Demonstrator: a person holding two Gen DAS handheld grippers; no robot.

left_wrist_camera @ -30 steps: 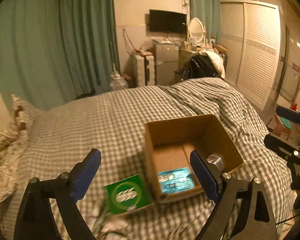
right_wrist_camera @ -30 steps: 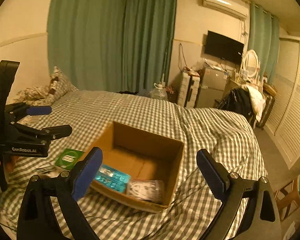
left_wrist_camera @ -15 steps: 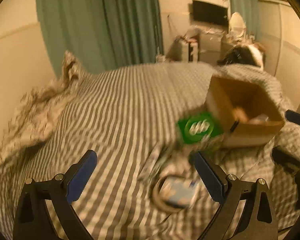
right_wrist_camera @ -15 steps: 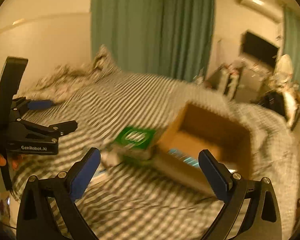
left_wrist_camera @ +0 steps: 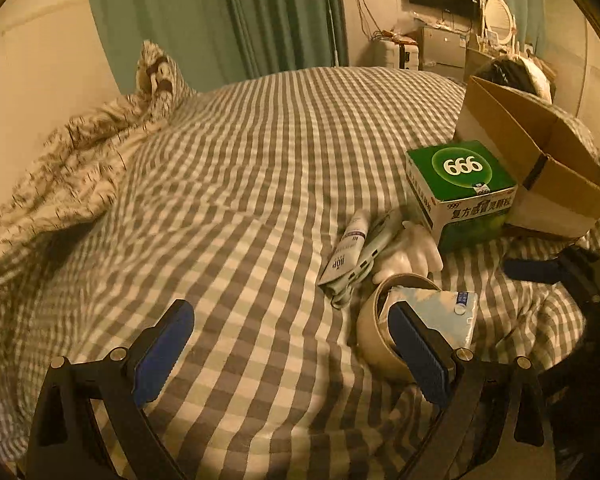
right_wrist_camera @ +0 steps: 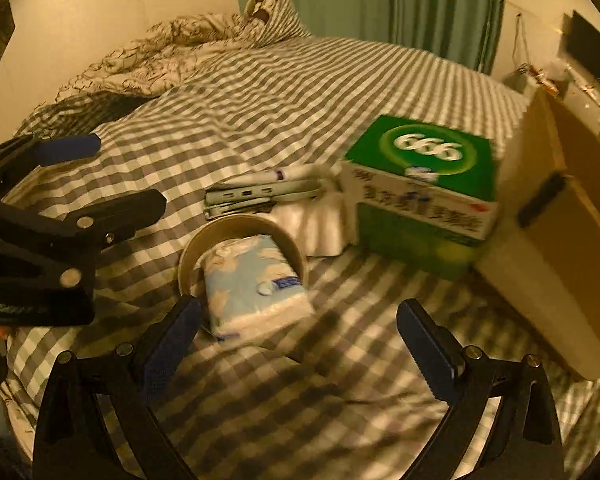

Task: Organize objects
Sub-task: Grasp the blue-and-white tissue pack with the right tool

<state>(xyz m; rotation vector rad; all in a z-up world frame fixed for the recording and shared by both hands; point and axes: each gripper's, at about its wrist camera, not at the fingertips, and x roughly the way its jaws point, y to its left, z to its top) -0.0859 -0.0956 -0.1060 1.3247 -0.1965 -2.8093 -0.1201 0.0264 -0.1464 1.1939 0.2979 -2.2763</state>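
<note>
Left gripper (left_wrist_camera: 288, 344) spread wide, empty, low over grey-and-white checked bedspread (left_wrist_camera: 240, 160). Right gripper (right_wrist_camera: 298, 340) equally agape, holding nothing, hovering above pale-blue soft tissue packet (right_wrist_camera: 256, 288) propped inside tan tape roll (right_wrist_camera: 240, 248). At 1 o'clock: green-and-white cardboard medicine carton (right_wrist_camera: 424, 196), touching open brown cardboard box (right_wrist_camera: 560, 240). Loose items clustered beside box, probably staged for loading; packet likely next pick.

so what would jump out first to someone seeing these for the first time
The bright green medicine box stands out, sitting on the checked bedspread against the open cardboard box. In front of it a blue tissue pack leans into a roll of tape. Both tools, left and right, hover open and empty above the bed.
</note>
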